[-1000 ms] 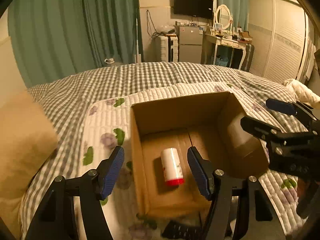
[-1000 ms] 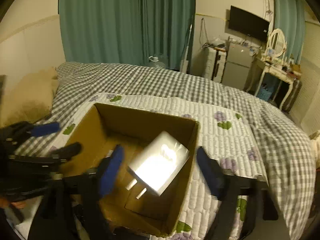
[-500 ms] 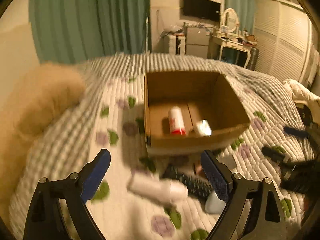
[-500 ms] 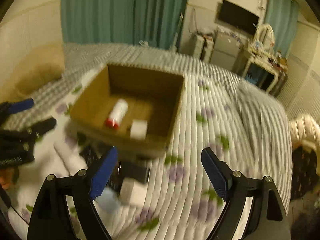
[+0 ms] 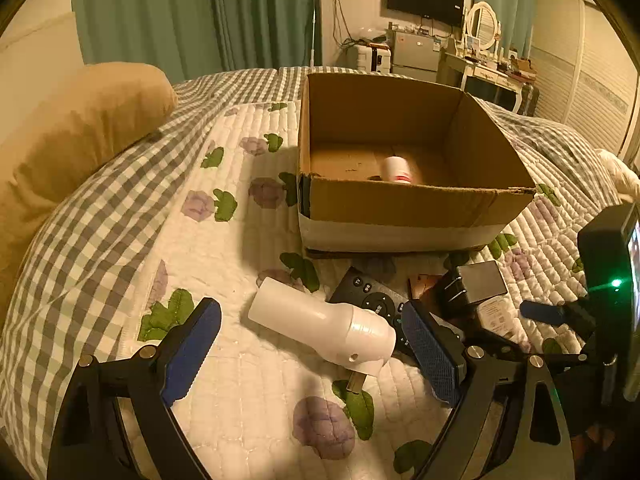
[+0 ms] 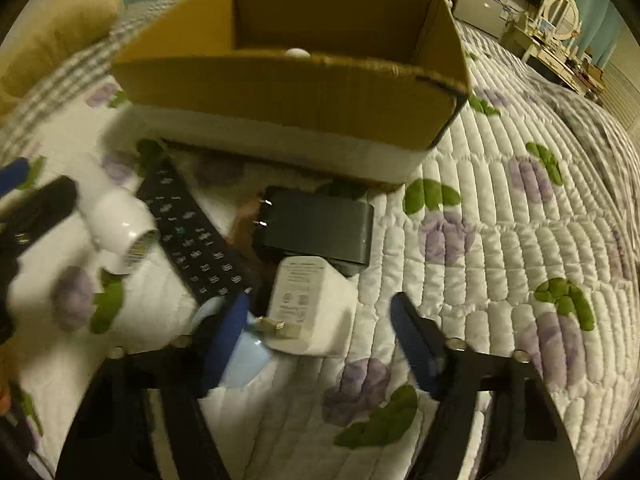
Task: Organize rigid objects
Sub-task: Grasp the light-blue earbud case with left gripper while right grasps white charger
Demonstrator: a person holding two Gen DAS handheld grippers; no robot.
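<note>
My left claw (image 5: 312, 344) gapes wide around the white plug-in device (image 5: 324, 326) on the bed quilt (image 5: 224, 264); my right claw (image 6: 320, 332) gapes wide over the white charger (image 6: 310, 304), seemingly not gripping; the cardboard box (image 5: 400, 204) holds a white bottle (image 5: 396, 168).

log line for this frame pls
left claw: open, astride white plug-in tube | right claw: open, over white charger | box: holds red-capped bottle

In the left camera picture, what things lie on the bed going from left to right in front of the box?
White plastic cylinder-shaped plug-in device → black remote control with round buttons → black square power adapter with metal prongs.
</note>
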